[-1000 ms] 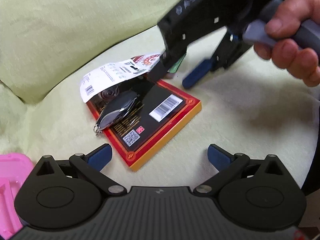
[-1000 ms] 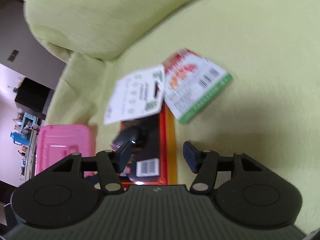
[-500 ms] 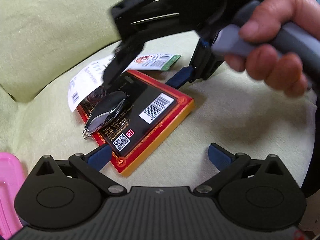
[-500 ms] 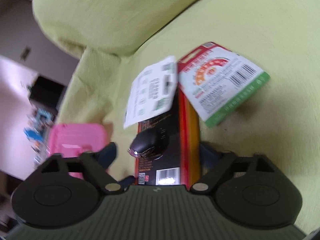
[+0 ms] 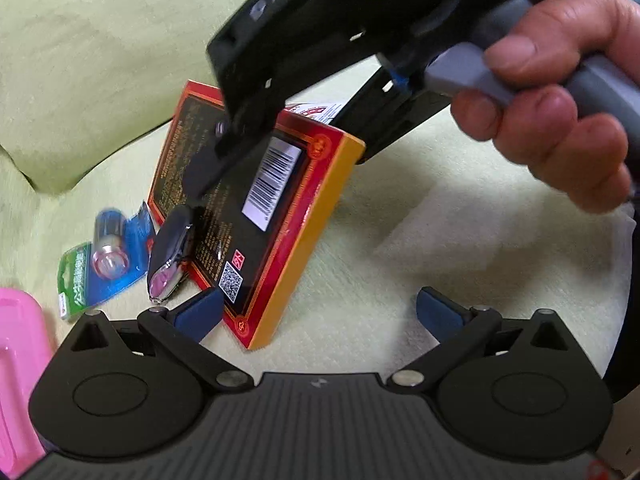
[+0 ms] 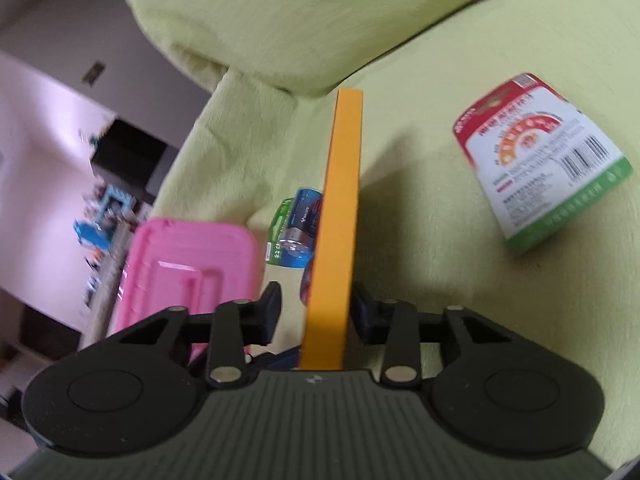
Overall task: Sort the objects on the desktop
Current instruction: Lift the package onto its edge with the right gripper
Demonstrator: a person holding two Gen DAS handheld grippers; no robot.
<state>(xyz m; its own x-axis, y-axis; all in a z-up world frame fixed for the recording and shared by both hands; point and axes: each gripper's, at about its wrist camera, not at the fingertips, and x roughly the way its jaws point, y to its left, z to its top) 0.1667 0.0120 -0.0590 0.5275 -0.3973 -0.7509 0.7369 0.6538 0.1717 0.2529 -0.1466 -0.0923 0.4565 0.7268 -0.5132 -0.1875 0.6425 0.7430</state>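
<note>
Right gripper (image 6: 316,314): jaws clamp the flat red-and-orange box (image 5: 256,216) across its thickness, one pad on each face.
Left gripper (image 5: 318,312): jaws spread wide, holding nothing, hovering at the box's lower corner.
Change: the box, lying flat half a second ago, now stands tilted on edge; the silver key fob (image 5: 168,258) slides off its face.
Meaning: lifting exposes a battery blister pack (image 5: 100,264) for sorting.
Views: only the right camera shows the red-green card (image 6: 544,160) well apart and the whole pink tray (image 6: 188,268); only the left shows the fob and the person's hand (image 5: 560,104).
</note>
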